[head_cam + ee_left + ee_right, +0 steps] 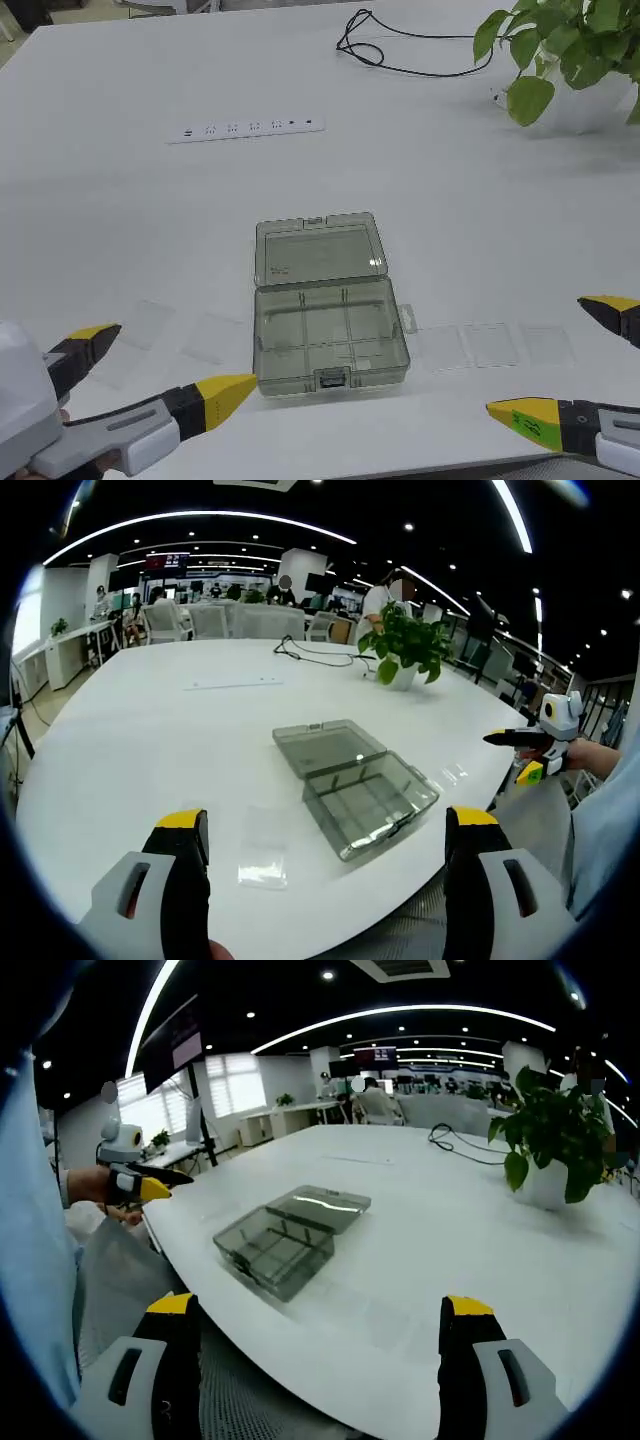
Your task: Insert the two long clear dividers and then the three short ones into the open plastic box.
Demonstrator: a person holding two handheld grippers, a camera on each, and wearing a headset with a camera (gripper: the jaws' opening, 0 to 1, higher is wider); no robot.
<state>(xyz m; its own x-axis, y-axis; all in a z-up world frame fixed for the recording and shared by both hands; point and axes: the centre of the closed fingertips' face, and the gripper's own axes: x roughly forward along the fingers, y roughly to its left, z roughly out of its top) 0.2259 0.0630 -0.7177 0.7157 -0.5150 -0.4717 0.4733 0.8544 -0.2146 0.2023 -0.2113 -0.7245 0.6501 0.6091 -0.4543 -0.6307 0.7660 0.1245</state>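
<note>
Left gripper (178,358) is low at the near edge of the white table (450,200), jaws spread wide with nothing between them. Right gripper (542,354) mirrors it on the other side, just as wide and just as empty. The open box (330,330) lies on the table between the two grippers, lid flat behind the tray, latch facing the person. Two left-hand dividers (215,338) lie flat beside the box, just ahead of the left gripper's yellow tips, and neither is touched. Three right-hand dividers (493,343) lie in a row on the box's other side. In the head view the outermost falls in line between the right gripper's tips, with no contact showing. Further back are a power strip (245,129), a black cable (400,55) and a potted plant (560,50).
</note>
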